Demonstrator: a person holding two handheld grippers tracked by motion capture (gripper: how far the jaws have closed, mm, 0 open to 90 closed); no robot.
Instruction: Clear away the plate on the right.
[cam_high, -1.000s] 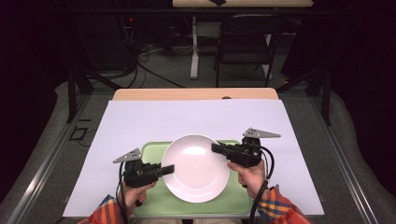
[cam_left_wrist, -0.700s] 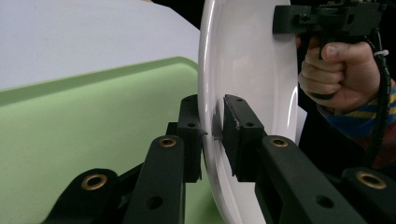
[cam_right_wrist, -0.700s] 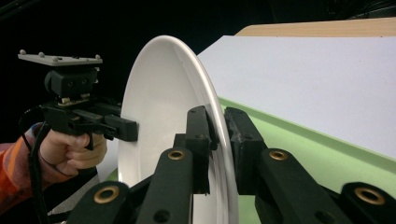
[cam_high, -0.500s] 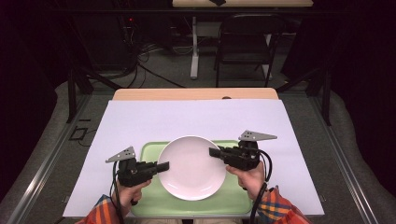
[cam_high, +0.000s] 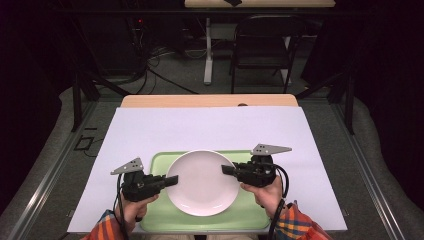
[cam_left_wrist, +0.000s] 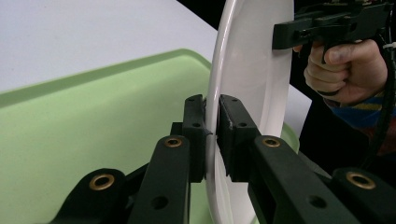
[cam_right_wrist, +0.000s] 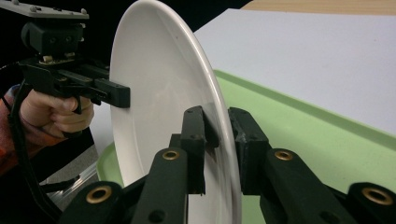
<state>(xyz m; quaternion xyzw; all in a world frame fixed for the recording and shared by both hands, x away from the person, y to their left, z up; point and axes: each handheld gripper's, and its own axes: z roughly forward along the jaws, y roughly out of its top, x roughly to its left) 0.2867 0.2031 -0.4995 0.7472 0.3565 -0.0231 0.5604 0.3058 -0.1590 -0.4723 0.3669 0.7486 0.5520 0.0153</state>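
Plate (cam_high: 202, 182): plain glossy white, no pattern. Tray (cam_high: 252, 212): pale mint green, uniform. Sheet (cam_high: 210, 127) covering the table: flat white; strip of light wood table (cam_high: 210, 100) showing at far edge. Left hand-held gripper (cam_high: 171, 180) and right hand-held gripper (cam_high: 227, 170): matt black, brass-coloured rivets, grey plates on top. Sleeves (cam_high: 300, 225): plaid, orange-red with blue and yellow. Chair (cam_high: 262, 50): black. Floor (cam_high: 175, 75): grey.

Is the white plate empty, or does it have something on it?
Empty. The white plate shows a bare surface from above, over the green tray, and both gripper views show nothing on it.
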